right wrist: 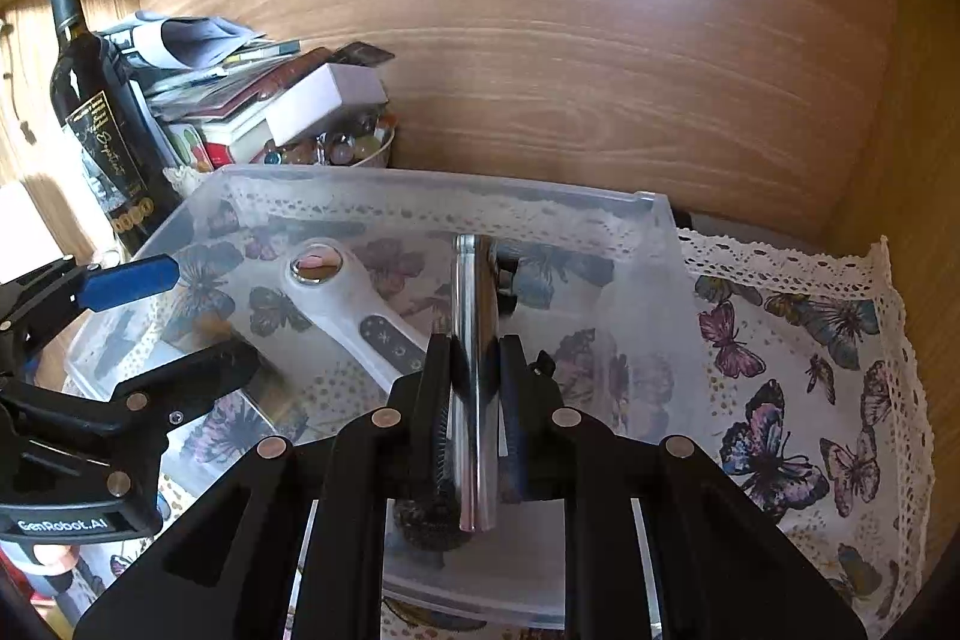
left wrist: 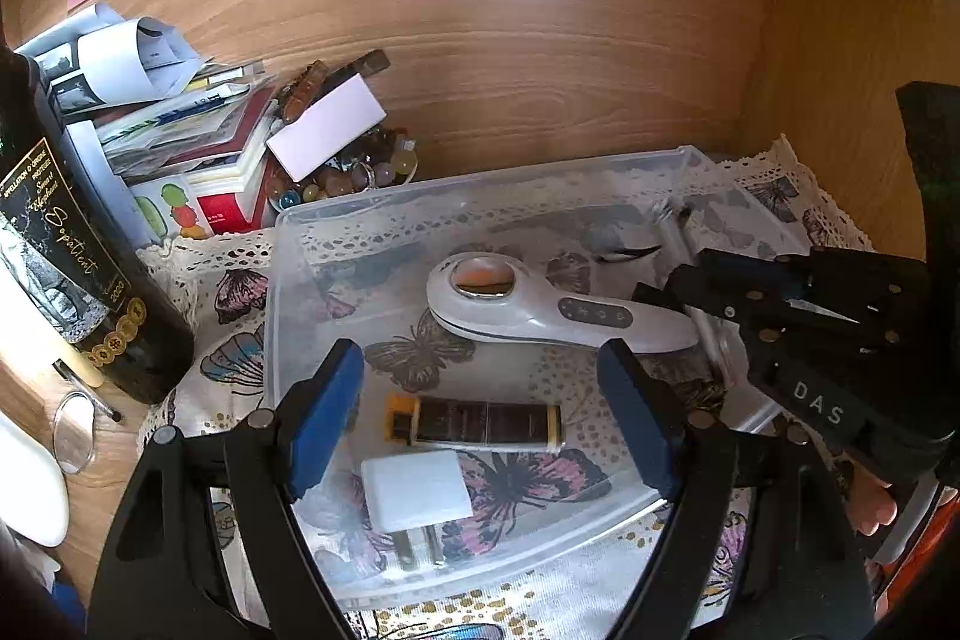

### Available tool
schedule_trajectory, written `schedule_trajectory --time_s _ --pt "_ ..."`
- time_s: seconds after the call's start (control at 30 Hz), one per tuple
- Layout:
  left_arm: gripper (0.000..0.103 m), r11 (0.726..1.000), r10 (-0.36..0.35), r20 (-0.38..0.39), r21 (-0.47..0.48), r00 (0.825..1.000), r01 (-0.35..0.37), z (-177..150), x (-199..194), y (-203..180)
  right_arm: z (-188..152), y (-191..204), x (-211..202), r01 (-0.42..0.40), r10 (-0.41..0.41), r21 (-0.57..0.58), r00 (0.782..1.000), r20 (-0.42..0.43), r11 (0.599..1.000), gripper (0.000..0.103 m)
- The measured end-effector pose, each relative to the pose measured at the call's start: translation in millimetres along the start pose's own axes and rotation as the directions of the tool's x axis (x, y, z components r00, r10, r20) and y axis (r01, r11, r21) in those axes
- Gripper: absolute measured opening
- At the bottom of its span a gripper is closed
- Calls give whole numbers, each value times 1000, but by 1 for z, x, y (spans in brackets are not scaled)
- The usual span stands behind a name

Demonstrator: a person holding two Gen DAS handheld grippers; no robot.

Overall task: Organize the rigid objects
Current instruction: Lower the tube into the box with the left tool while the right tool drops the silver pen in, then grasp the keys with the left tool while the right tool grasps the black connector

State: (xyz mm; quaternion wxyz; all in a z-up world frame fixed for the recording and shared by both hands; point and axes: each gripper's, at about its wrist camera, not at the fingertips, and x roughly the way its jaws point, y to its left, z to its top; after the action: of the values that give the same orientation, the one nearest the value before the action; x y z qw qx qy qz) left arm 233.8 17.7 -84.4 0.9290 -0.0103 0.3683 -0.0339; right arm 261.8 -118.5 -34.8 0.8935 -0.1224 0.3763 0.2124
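The right gripper point(right wrist: 474, 370) was clamped on a shiny metal bar point(right wrist: 474, 316) over the clear plastic bin point(right wrist: 672, 244). Lowering it flat beside the white handheld device point(right wrist: 354, 304) before releasing would avoid clatter. The left gripper point(left wrist: 480, 400) hung open above the charger point(left wrist: 417, 490).

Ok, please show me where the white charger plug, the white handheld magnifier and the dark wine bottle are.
white charger plug point(left wrist: 417, 490): left wrist view, on its white body.
white handheld magnifier point(left wrist: 543, 307): left wrist view, where the handle meets the lens ring.
dark wine bottle point(right wrist: 111, 142): right wrist view, on its label.
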Motion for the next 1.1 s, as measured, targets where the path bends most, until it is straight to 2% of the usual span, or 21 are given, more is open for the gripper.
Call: schedule_trajectory --time_s 0.23,0.43,0.5,0.73,1.0,1.1 --pt "82 1000 -7 7 -2 1000 7 2 -9 1 2 6 -18 6 -5 -25 999 41 1000 18" --pt "93 1000 -5 68 -8 998 5 2 -40 1 1 11 -52 0 4 -36 994 113 999 30" --pt "99 1000 -1 86 -8 996 2 1 -51 1 -2 13 -67 2 4 -42 990 140 999 40" --pt "101 1000 -2 124 -4 992 3 -19 -84 -3 -26 16 -104 29 -21 -39 980 199 999 56" --pt "101 999 -29 88 -16 996 31 -58 -99 -8 -63 7 -121 33 -39 34 985 168 999 58" --pt "101 998 -59 52 -30 997 61 -74 -96 -12 -78 4 -124 72 -79 51 984 157 996 58"
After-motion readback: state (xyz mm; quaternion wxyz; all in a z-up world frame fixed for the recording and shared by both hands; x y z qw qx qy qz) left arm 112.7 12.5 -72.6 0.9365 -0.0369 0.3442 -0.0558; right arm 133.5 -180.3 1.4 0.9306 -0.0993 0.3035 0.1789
